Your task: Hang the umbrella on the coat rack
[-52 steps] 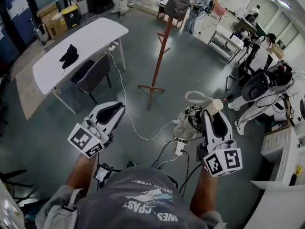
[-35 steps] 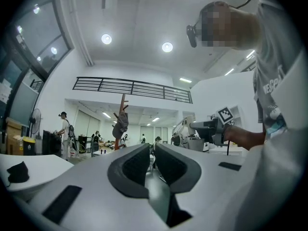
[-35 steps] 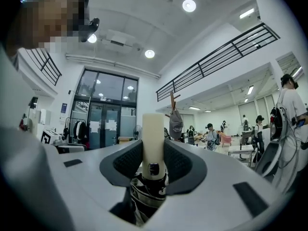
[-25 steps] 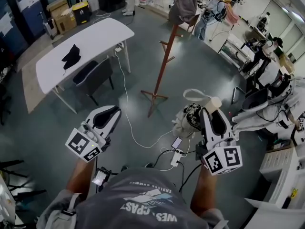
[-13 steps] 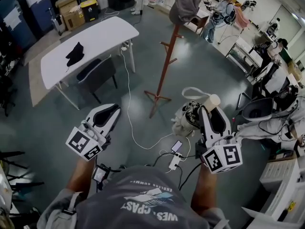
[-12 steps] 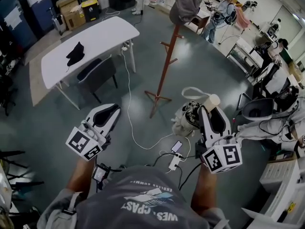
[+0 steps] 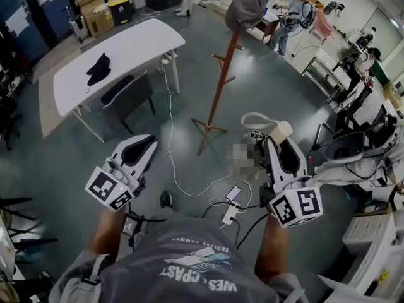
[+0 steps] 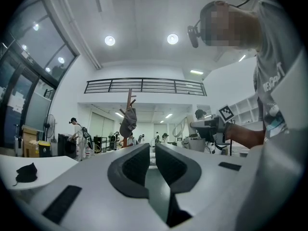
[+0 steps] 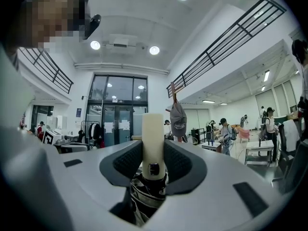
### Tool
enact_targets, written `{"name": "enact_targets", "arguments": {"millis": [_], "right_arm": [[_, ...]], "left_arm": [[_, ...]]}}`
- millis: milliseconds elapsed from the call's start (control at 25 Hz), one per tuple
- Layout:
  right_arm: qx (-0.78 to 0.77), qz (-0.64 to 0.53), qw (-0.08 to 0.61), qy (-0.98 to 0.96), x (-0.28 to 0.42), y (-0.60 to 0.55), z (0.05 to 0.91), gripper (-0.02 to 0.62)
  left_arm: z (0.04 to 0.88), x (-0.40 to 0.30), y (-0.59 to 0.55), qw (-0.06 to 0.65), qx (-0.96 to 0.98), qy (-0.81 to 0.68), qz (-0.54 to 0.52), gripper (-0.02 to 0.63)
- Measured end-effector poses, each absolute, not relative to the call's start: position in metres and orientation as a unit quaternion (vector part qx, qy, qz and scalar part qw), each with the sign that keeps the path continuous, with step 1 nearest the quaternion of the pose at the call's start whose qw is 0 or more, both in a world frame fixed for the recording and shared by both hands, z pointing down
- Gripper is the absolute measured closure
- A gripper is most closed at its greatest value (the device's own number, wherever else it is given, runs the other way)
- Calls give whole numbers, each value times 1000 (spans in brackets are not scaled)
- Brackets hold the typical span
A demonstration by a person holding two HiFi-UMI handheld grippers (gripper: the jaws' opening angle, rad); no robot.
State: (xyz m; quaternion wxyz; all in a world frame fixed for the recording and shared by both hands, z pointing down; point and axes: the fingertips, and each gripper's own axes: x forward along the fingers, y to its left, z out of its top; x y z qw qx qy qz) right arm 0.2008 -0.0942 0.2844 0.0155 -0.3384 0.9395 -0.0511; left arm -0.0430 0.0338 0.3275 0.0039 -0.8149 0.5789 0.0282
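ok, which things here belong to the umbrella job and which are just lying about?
Job: umbrella, clamped in right tongs; coat rack; left tongs, empty.
Lying about: table, black cloth on it, chair, floor cable, cap on the rack.

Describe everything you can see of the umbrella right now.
The umbrella is a compact folding one, collapsed. Its handle is a smooth cream cylinder, plastic by its look, with a small dark button near its base. A pale strap loop comes off the handle's end. The folded canopy is dark-and-light patterned fabric, bunched behind the jaws. The right gripper is shut on the handle, holding it above the floor and apart from the coat rack.
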Motion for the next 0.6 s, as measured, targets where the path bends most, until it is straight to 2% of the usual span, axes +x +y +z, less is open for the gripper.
{"name": "enact_targets", "arguments": {"millis": [600], "right_arm": [[-413,-44,12,910,148,-126,284,439]], "left_arm": [[326,-112,-46,7,-858,512,50,558]]}}
